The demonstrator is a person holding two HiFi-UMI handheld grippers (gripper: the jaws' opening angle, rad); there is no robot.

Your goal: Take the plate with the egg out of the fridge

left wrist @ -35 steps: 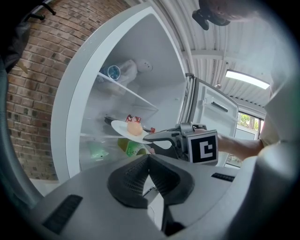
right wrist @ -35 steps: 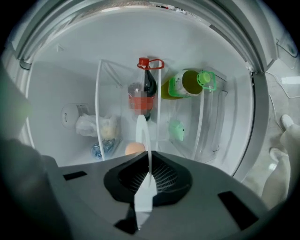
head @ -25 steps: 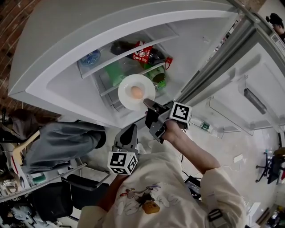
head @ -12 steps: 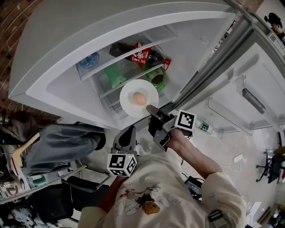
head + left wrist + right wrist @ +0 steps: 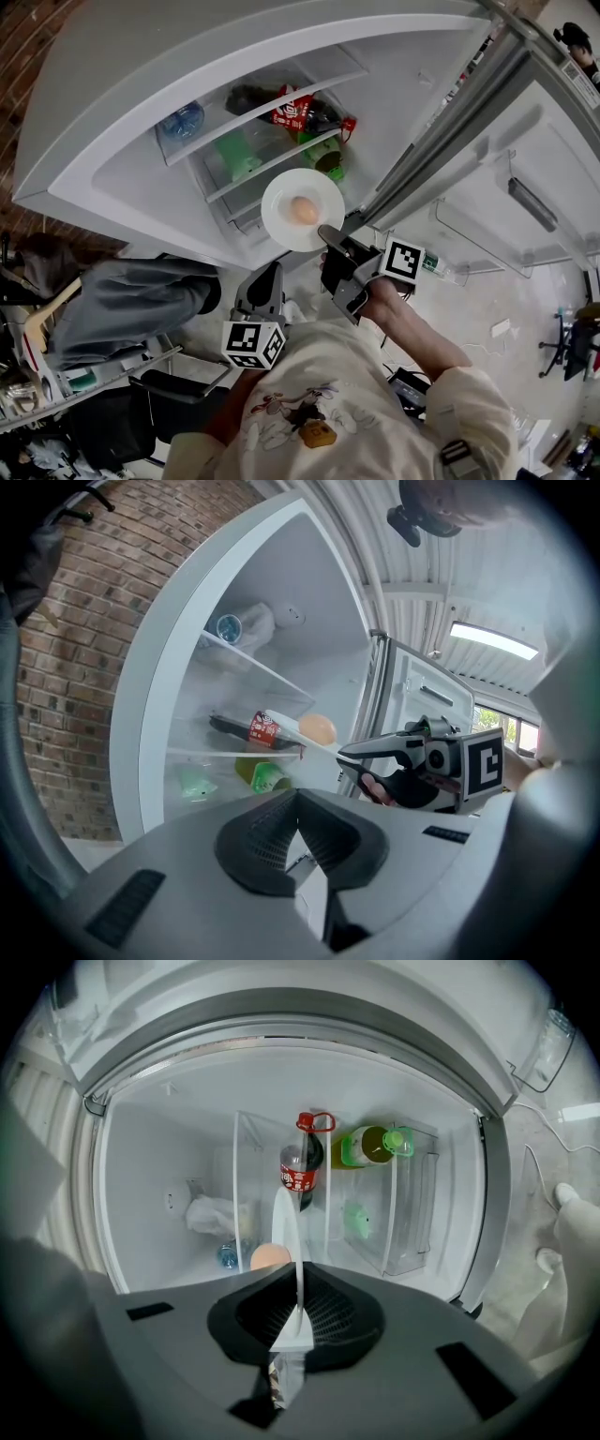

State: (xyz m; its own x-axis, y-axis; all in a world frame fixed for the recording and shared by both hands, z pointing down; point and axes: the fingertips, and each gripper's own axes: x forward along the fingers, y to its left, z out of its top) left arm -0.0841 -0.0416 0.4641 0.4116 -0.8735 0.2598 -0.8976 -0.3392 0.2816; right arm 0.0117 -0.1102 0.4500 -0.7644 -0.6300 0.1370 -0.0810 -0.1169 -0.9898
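Note:
A white plate (image 5: 281,202) with a brown egg (image 5: 303,210) on it hangs in front of the open fridge (image 5: 187,94), outside its shelves. My right gripper (image 5: 330,234) is shut on the plate's near rim. In the right gripper view the plate (image 5: 286,1227) stands edge-on between the jaws, with the egg (image 5: 270,1257) to its left. My left gripper (image 5: 270,274) hangs lower, near my body, shut with nothing in it. From the left gripper view I see the right gripper (image 5: 352,755) holding the plate (image 5: 281,726) and egg (image 5: 318,729).
The fridge shelves hold a cola bottle (image 5: 300,111), a green bottle (image 5: 328,157), a green pack (image 5: 234,155) and a water bottle (image 5: 183,120). The open fridge door (image 5: 525,206) stands at the right. A grey garment (image 5: 131,300) and a chair (image 5: 169,394) are at the lower left.
The right gripper has drawn the plate with the egg out from the shelf, toward me and to the right. The left gripper has barely moved.

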